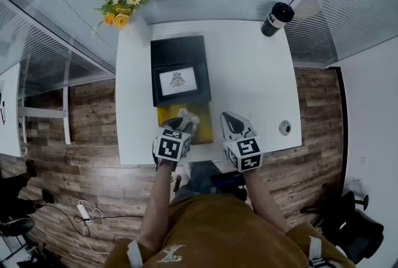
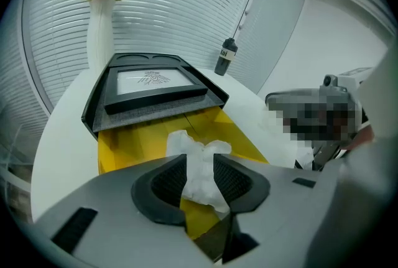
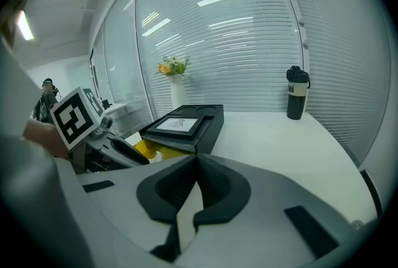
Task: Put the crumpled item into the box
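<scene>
A crumpled white paper (image 2: pixel 188 141) hangs over the open yellow box (image 2: pixel 127 142) near the table's front edge. It sits between the jaws of my left gripper (image 2: pixel 199 158), which stand wide apart and do not press on it. From the head view, the left gripper (image 1: pixel 185 116) is over the yellow box (image 1: pixel 202 131), with the paper (image 1: pixel 188 115) at its tips. My right gripper (image 3: pixel 198 158) is shut and empty, hovering over the white table (image 1: pixel 249 74) just right of the box (image 3: pixel 151 148). The right gripper (image 1: pixel 230 119) points away from me.
A black tray with a framed picture (image 1: pixel 179 69) lies directly behind the yellow box. A white vase of flowers (image 1: pixel 121 4) stands at the back left, a dark bottle (image 1: pixel 277 18) at the back right. A small round object (image 1: pixel 285 127) lies near the right edge.
</scene>
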Motion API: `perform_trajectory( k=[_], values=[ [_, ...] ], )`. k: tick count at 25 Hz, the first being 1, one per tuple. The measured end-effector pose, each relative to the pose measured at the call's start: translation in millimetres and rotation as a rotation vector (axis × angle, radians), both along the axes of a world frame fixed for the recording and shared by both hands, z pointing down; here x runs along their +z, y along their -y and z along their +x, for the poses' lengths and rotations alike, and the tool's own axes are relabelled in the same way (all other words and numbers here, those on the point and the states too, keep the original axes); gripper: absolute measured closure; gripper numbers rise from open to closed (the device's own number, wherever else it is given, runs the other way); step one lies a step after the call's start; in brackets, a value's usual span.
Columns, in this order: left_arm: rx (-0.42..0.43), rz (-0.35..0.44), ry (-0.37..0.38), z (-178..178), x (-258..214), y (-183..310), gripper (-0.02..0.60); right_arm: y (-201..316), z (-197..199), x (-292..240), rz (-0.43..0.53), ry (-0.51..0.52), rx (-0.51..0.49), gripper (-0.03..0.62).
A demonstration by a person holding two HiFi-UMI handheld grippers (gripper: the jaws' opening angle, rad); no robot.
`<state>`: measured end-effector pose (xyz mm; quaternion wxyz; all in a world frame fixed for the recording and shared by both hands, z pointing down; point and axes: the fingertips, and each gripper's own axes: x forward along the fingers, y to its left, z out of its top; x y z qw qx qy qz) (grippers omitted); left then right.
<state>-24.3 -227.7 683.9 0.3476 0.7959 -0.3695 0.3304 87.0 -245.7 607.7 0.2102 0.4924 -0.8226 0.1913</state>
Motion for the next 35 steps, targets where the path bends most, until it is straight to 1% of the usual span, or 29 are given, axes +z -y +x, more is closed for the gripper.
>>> perform_trajectory(
  k=[5, 12, 19, 21, 23, 25, 28, 31, 35],
  values=[
    [-0.007, 0.028, -0.014, -2, -7, -2, 0.428, -4, -3, -5, 0.018, -0.020, -0.017, 0.582],
    [-0.012, 0.113, -0.002, -9, -26, -2, 0.446, -13, -14, -21, 0.058, -0.035, -0.049, 0.582],
    [-0.045, 0.225, 0.008, -21, -55, -3, 0.509, -23, -23, -42, 0.103, -0.027, -0.057, 0.582],
    [-0.083, 0.264, -0.022, -26, -69, -1, 0.546, -24, -24, -49, 0.117, -0.015, -0.052, 0.582],
    [-0.115, 0.287, -0.055, -30, -80, 0, 0.555, -26, -24, -55, 0.132, -0.004, -0.044, 0.582],
    [-0.137, 0.300, -0.082, -34, -89, -1, 0.557, -28, -24, -61, 0.147, -0.004, -0.042, 0.582],
    [-0.169, 0.326, -0.147, -37, -108, -2, 0.557, -33, -26, -71, 0.169, -0.007, -0.043, 0.582],
    [-0.177, 0.365, -0.179, -39, -128, -3, 0.557, -39, -33, -78, 0.192, -0.017, -0.058, 0.582],
    [-0.211, 0.412, -0.229, -46, -150, -9, 0.557, -49, -42, -87, 0.217, -0.023, -0.074, 0.582]
  ],
)
